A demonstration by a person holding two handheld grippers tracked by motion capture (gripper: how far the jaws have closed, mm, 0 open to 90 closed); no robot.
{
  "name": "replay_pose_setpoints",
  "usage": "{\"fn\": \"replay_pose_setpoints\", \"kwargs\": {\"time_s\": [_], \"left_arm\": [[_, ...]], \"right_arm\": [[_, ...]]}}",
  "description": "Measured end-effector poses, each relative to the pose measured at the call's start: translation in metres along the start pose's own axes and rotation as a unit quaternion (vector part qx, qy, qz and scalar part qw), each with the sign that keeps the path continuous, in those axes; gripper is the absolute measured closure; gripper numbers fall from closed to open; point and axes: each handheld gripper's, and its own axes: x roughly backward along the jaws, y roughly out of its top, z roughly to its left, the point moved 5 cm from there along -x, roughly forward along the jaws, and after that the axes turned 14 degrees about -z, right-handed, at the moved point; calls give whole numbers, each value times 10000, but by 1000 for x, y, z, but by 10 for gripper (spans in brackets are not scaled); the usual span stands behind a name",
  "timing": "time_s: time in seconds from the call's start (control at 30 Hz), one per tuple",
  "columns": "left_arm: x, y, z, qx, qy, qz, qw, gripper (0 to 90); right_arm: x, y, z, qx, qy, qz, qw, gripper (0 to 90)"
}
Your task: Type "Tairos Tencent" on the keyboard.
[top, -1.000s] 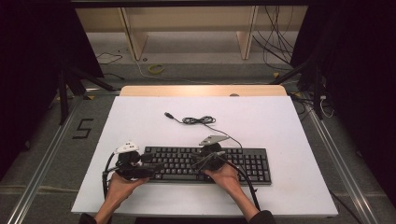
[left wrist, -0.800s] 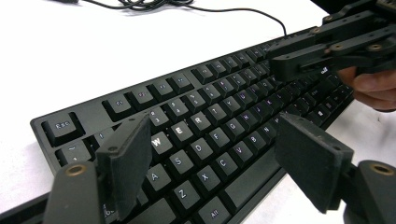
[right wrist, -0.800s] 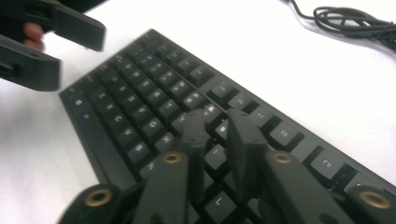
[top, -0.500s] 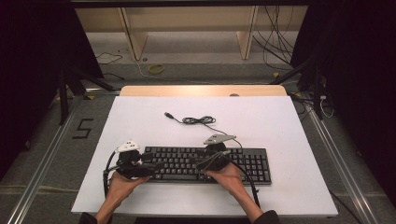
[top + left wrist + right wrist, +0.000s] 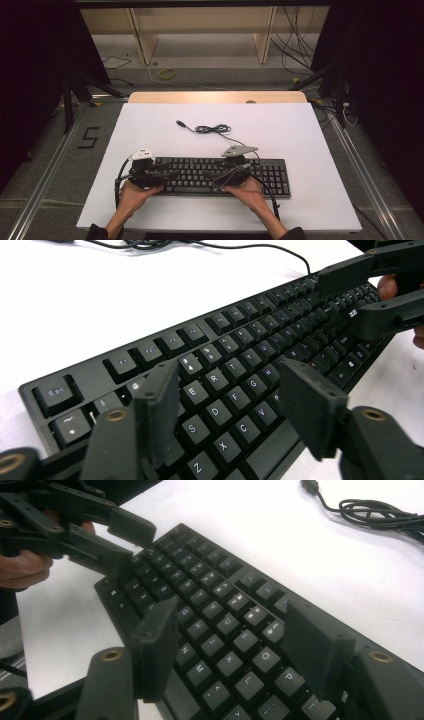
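Observation:
A black keyboard (image 5: 220, 176) lies flat on the white table near the front edge, and its cable (image 5: 210, 129) coils behind it. My left gripper (image 5: 170, 175) hovers over the keyboard's left end and points right. Its jaws (image 5: 230, 385) have just been closing but stand open above the letter keys (image 5: 240, 340), with nothing held between them. My right gripper (image 5: 218, 180) is over the middle of the keyboard and points left. Its jaws (image 5: 230, 620) have just been opening and stand open over the keys (image 5: 215, 595), gripping nothing. Both grippers' tips face each other a short way apart.
The white tabletop (image 5: 300, 130) stretches behind and to the right of the keyboard. The cable's USB plug (image 5: 180, 122) lies loose at mid-table. A wooden strip (image 5: 215, 96) edges the far side. Metal rails, floor cables and a "5" mark (image 5: 89, 137) surround the table.
My right gripper has shifted slightly to the right along the keyboard. The left hand and the keyboard have stayed where they were.

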Motion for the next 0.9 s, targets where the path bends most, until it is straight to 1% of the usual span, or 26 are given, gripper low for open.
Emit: {"fn": "replay_pose_setpoints", "kwargs": {"time_s": [0.07, 0.27, 0.37, 0.47, 0.53, 0.57, 0.6, 0.7, 0.73, 0.77, 0.9], "left_arm": [[-3, 1, 0, -7, -23, 29, 10000, 440], [-13, 1, -1, -91, -85, 169, 9998, 525], [-18, 1, -1, -109, -78, 210, 9997, 554], [-22, 1, -1, -181, -93, 258, 9995, 595], [-25, 1, -1, -255, -109, 306, 9991, 630], [-26, 1, -2, -261, -106, 310, 9991, 655], [-27, 0, -2, -325, -103, 349, 9988, 674], [-29, -1, -2, -423, -60, 412, 9982, 749], [-29, -1, -2, -441, -64, 435, 9981, 797], [-30, -1, -1, -473, -64, 444, 9979, 797], [-33, -1, -4, -534, -96, 473, 9974, 876]], "right_arm": [[1, 0, 0, -2, -2, -12, 10000, 384], [10, 0, 1, 14, -15, -79, 10000, 367], [14, 0, 0, -5, -31, -126, 9999, 362], [18, -1, -1, -16, -36, -129, 9999, 355], [20, -2, -2, -12, -47, -136, 9999, 348], [21, -2, -2, -30, -50, -133, 9999, 346], [22, -3, -2, -36, -50, -137, 9999, 344], [23, -3, -2, -42, -53, -160, 9998, 336], [24, -3, -2, -44, -48, -173, 9998, 334], [24, -3, -2, -44, -48, -173, 9998, 334], [24, -3, -1, -25, -49, -172, 9998, 330]]}}
